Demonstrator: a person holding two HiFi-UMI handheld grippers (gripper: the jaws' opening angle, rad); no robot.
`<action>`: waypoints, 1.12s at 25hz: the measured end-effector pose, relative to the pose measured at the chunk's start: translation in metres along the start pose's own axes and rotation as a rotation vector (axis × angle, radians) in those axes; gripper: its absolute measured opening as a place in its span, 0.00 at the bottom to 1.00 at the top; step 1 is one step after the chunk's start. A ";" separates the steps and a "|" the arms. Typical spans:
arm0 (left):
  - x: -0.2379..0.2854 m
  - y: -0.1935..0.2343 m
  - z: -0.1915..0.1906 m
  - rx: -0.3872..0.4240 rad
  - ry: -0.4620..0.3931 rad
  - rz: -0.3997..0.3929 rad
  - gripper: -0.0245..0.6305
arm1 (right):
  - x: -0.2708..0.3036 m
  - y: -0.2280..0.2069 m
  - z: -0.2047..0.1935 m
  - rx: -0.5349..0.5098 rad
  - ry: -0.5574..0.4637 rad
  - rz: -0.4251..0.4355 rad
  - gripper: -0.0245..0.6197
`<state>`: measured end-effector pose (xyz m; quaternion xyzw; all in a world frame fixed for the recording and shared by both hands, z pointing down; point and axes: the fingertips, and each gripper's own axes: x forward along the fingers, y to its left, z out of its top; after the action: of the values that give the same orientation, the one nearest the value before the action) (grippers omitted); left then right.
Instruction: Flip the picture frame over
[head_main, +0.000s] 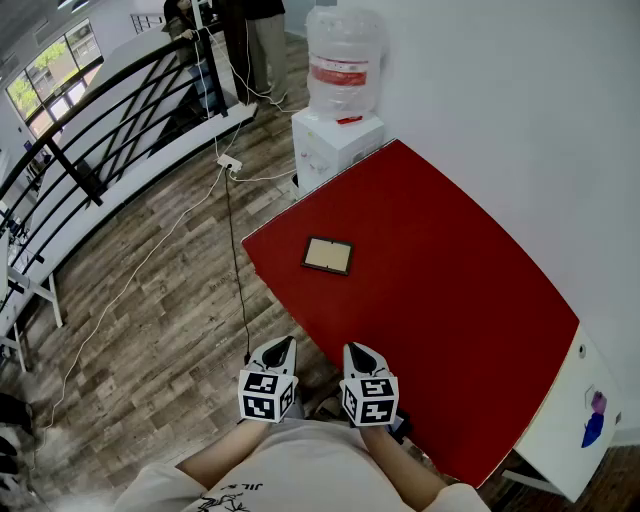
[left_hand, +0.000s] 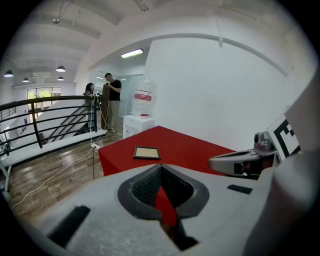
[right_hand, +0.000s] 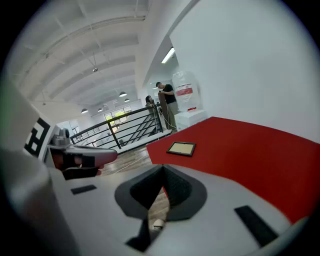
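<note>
The picture frame (head_main: 327, 255) is small, dark-edged with a tan panel, and lies flat near the left corner of the red table (head_main: 450, 270). Both grippers hover side by side off the table's near edge, close to my body and well short of the frame. The left gripper (head_main: 284, 349) is shut and holds nothing. The right gripper (head_main: 357, 352) is also shut and empty. From the left gripper view the frame (left_hand: 147, 152) lies ahead beyond the closed left gripper (left_hand: 161, 169). In the right gripper view the frame (right_hand: 181, 148) sits ahead of the right gripper (right_hand: 163, 171).
A white water dispenser (head_main: 338, 130) with a bottle stands at the table's far corner. A black railing (head_main: 90, 130) runs along the left, and cables (head_main: 232, 240) trail over the wooden floor. People (left_hand: 111, 100) stand far back. A white cabinet (head_main: 575, 420) sits at the right.
</note>
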<state>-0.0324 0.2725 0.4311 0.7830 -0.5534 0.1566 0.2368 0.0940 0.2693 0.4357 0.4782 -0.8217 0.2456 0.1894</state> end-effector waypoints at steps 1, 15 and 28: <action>0.003 0.002 0.002 -0.001 0.000 -0.001 0.05 | 0.003 -0.001 0.002 0.002 0.000 -0.002 0.05; 0.093 0.062 0.063 0.044 0.024 -0.101 0.05 | 0.096 -0.018 0.058 0.052 -0.008 -0.082 0.05; 0.159 0.126 0.111 0.088 0.065 -0.192 0.05 | 0.177 -0.019 0.111 0.100 -0.001 -0.173 0.05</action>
<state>-0.0990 0.0516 0.4435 0.8365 -0.4606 0.1825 0.2341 0.0190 0.0739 0.4472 0.5561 -0.7643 0.2688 0.1855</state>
